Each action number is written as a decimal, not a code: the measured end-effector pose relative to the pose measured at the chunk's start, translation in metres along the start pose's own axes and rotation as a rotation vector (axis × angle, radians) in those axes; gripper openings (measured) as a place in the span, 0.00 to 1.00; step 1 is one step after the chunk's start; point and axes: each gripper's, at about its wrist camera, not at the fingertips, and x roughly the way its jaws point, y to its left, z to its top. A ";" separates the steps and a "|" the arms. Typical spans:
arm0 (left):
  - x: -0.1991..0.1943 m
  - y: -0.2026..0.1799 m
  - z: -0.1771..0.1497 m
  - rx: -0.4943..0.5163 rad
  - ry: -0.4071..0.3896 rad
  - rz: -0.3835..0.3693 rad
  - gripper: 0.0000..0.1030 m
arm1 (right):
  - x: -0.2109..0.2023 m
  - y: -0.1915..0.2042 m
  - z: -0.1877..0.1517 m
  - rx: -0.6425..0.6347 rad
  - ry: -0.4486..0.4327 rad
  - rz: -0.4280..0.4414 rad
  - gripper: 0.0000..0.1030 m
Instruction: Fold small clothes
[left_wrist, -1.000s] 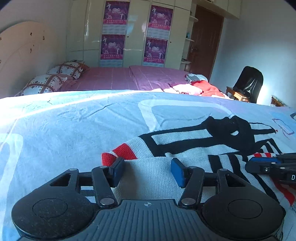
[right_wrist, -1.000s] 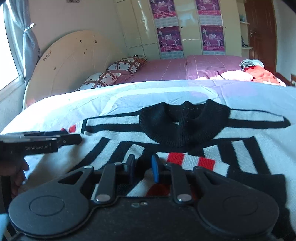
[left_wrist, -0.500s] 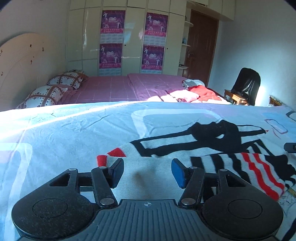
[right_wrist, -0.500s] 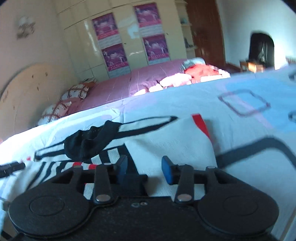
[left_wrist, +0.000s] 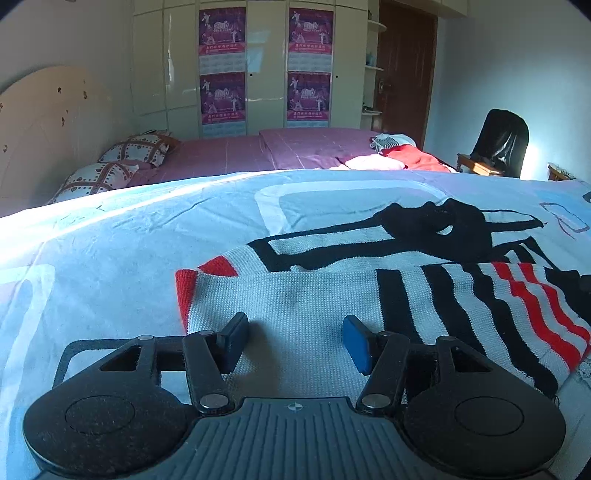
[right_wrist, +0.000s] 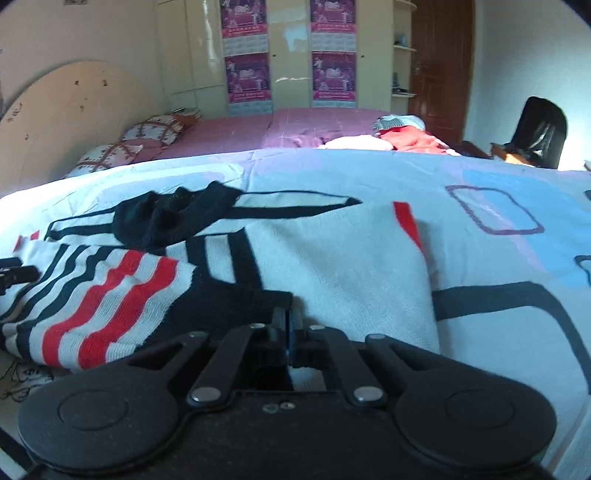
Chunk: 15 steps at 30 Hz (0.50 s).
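Note:
A small white knit sweater with black and red stripes and a black collar lies flat on the blue patterned bedsheet. One sleeve is folded across its front. My left gripper is open, fingers resting over the sweater's near left edge, holding nothing. The sweater also shows in the right wrist view. My right gripper is shut at the sweater's near hem, beside the black part; whether cloth is pinched between the pads I cannot tell.
A second bed with a purple cover, two pillows and a pile of clothes lies beyond. A black chair stands at the right wall. Wardrobe doors with posters are at the back.
My right gripper let go of the folded striped sleeve, swung right to the hem and closed. My left gripper stayed open and drew back slightly.

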 end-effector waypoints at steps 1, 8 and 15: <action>-0.006 -0.003 0.003 0.009 -0.006 0.026 0.56 | -0.004 -0.001 0.002 0.008 -0.021 -0.028 0.07; -0.054 -0.037 -0.003 -0.107 -0.101 -0.050 0.56 | -0.018 0.027 0.012 -0.035 -0.085 0.223 0.11; -0.058 -0.046 -0.034 -0.059 -0.014 0.017 0.56 | -0.010 0.048 -0.007 -0.123 0.000 0.202 0.10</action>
